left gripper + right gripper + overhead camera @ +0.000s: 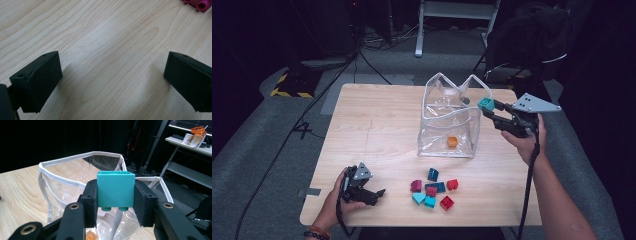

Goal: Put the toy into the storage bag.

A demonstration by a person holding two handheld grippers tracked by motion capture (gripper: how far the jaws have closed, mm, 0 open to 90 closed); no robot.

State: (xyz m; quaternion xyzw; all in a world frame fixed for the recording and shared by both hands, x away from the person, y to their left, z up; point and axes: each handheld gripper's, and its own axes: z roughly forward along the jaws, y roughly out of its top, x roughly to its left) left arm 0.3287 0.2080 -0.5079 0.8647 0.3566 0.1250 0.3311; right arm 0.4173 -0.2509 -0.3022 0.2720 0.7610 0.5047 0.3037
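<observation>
A clear plastic bag (447,120) with a white rim (75,157) stands open on the wooden table (372,125); an orange brick (452,141) lies inside it. My right gripper (486,105) is shut on a teal brick (115,191) and holds it in the air at the bag's right rim, studs pointing down. My left gripper (374,194) rests low at the table's front left, open, with bare wood between its jaws (112,72). A cluster of loose bricks (433,191) in red, magenta, teal and dark blue lies in front of the bag.
A magenta brick (197,3) shows at the top right corner of the left gripper view. Behind the table are a dark chair (532,40), floor cables (302,125) and a white desk frame (457,15). A desk (192,142) with items stands in the background.
</observation>
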